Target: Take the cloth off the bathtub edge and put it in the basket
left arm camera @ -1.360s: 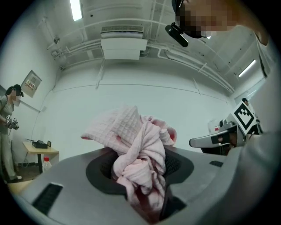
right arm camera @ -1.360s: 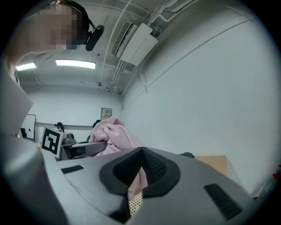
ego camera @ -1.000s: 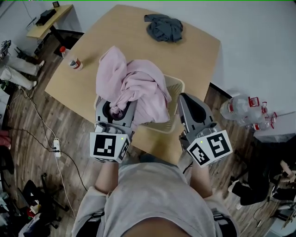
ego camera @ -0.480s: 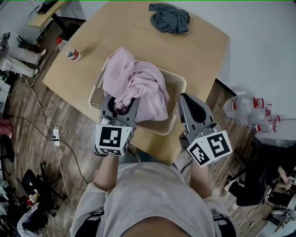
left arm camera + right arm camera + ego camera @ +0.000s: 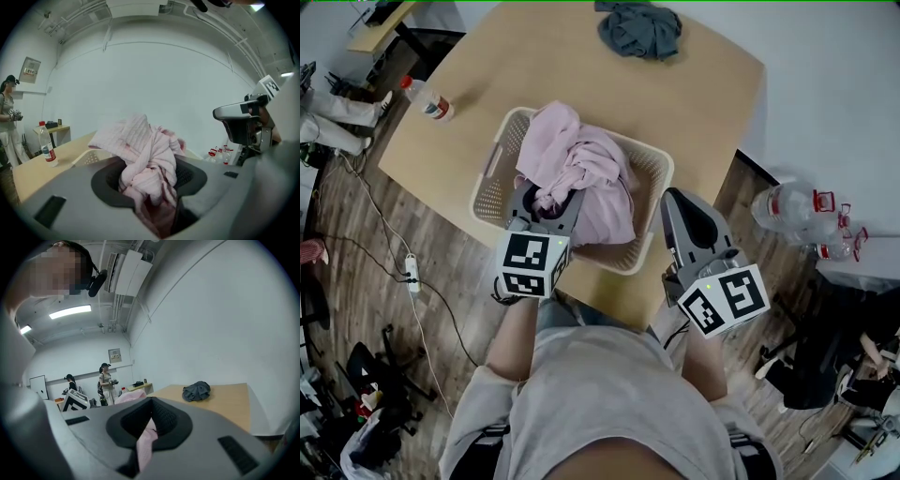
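A pale wooden table point(image 5: 703, 103) fills the upper middle of the head view, standing on a dark plank floor point(image 5: 356, 244) beside a white wall. A cream perforated basket point(image 5: 487, 178) sits near the table's near edge. The pink cloth point(image 5: 581, 164) lies bunched inside it, heaped above the rim and draped toward the basket's near right side.

The left gripper point(image 5: 546, 199) reaches over the basket's near rim, and its jaws are clamped on a thick wad of the pink cloth. In its own view the fabric fills the gap between them and rises in a crumpled mound. The right gripper point(image 5: 673, 208) sits just beside the basket's right corner, its jaws drawn together on a thin pink strip, seemingly an end of the same cloth. The head view does not show the link clearly.

A crumpled grey cloth point(image 5: 639, 28) lies at the table's far edge, well apart from the basket. A plastic bottle point(image 5: 427, 101) with a red cap stands at the table's left edge.

On the floor to the left, a cable runs to a power strip point(image 5: 412, 277). To the right, by the wall, stand several clear bottles point(image 5: 797, 211). A small side desk point(image 5: 384, 23) stands at the far left. Two people point(image 5: 107, 380) stand across the room under ceiling strip lights point(image 5: 70, 311).
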`<action>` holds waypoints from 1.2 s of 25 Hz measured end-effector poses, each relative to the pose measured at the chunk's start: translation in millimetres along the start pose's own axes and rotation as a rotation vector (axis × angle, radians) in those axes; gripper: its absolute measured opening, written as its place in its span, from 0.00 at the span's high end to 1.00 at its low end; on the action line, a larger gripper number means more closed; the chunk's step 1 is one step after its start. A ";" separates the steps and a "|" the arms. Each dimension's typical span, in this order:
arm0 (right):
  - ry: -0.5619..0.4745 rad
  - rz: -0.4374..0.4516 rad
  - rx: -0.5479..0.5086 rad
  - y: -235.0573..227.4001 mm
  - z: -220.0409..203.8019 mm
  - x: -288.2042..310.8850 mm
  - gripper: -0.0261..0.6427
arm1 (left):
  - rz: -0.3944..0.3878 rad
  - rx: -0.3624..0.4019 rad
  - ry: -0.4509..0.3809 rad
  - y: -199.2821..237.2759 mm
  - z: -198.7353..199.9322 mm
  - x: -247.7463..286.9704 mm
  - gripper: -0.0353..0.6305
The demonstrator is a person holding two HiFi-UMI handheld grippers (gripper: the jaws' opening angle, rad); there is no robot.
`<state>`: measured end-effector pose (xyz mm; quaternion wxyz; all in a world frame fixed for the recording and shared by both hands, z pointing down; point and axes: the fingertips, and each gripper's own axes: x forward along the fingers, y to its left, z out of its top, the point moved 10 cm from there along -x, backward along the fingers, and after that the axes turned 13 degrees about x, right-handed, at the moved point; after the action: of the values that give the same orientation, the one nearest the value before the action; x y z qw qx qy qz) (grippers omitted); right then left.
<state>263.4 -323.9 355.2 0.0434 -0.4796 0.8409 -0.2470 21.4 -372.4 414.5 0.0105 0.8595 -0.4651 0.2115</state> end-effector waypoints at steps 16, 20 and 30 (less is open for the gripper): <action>0.000 0.012 0.025 -5.5 -4.0 -5.0 0.95 | -0.156 0.082 0.274 -14.0 -8.6 27.1 0.53; -0.004 0.012 0.031 -6.5 -5.1 -9.5 0.95 | -0.195 0.122 0.262 -18.5 -6.8 24.8 0.44; 0.001 0.055 0.037 1.5 -16.3 -6.6 0.95 | -0.104 0.085 0.058 -11.7 15.0 -33.7 0.49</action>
<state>260.8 -311.8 367.7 0.0586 -0.4553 0.8491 -0.2615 20.0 -342.2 390.4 -0.0012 0.8756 -0.4100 0.2552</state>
